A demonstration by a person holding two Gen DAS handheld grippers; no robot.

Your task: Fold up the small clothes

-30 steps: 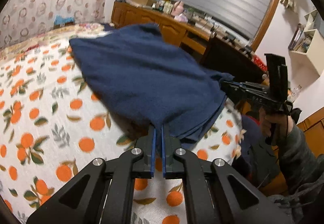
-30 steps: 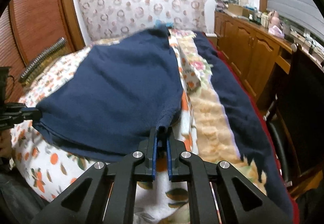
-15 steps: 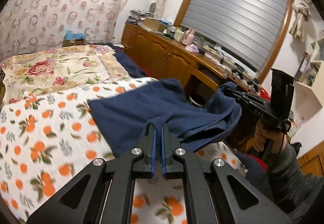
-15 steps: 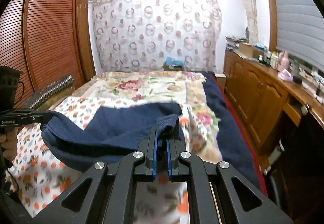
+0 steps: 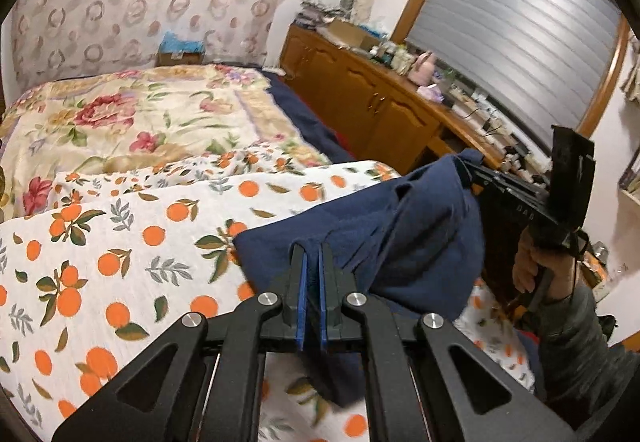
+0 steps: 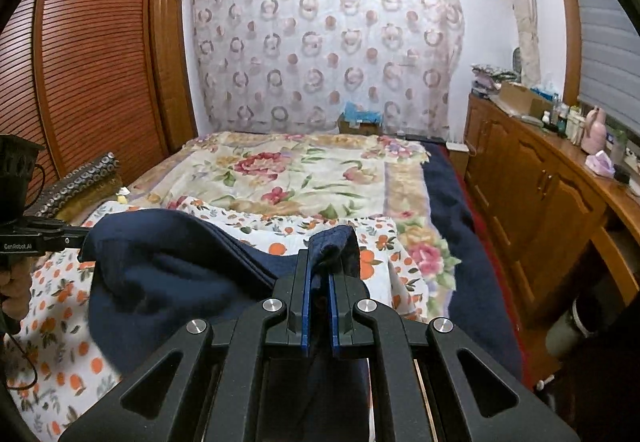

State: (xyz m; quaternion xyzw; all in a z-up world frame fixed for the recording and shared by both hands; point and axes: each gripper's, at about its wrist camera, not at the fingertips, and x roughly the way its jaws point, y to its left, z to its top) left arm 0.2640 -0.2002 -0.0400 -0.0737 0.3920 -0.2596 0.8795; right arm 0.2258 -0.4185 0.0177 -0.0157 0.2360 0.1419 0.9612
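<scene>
Two grippers shared one navy garment (image 5: 404, 238) above the orange-print sheet (image 5: 120, 242). The left gripper (image 5: 312, 262) pinched one corner, jaws nearly closed; the right gripper (image 6: 319, 266) clamped the other. The cloth sagged between them, its long axis spanning left to right.

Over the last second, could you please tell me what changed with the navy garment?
The navy garment, spread flat over the orange-print sheet a second ago, has been drawn back into a bunched, sagging fold. The left tongs and right tongs stayed shut on its corners.
</scene>
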